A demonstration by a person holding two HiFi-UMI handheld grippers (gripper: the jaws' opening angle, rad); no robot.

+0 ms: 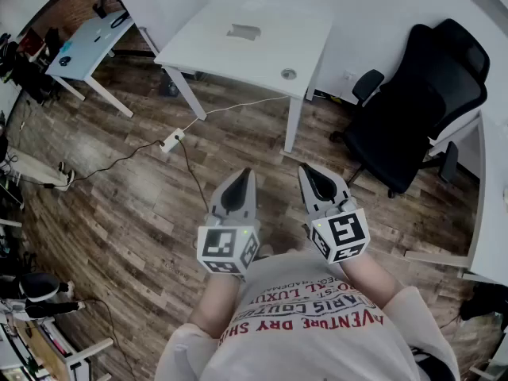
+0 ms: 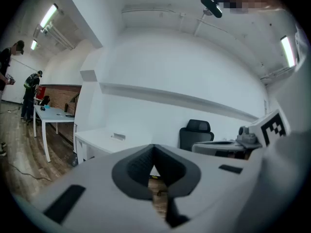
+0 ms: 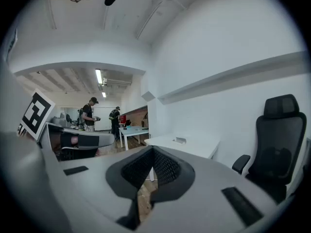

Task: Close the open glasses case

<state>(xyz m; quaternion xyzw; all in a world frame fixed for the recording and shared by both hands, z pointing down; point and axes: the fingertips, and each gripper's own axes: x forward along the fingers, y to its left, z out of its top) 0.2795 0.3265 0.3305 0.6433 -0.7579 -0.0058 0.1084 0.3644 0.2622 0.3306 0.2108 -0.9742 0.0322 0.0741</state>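
A small grey case (image 1: 244,32) lies on the white table (image 1: 270,50) far ahead of me; it is too small to tell how its lid stands. It also shows as a small grey thing (image 2: 118,136) in the left gripper view and as a speck (image 3: 181,140) in the right gripper view. My left gripper (image 1: 242,175) and right gripper (image 1: 306,170) are held side by side close to my chest, over the wooden floor and well short of the table. Both have their jaws pressed together with nothing between them, as the left gripper (image 2: 153,148) and right gripper (image 3: 153,150) views show.
A black office chair (image 1: 421,109) stands right of the table. A power strip (image 1: 171,141) with cables lies on the floor to the left. A second table (image 1: 87,42) stands at the far left and a white desk (image 1: 494,205) at the right edge. Two people (image 3: 90,113) stand far off.
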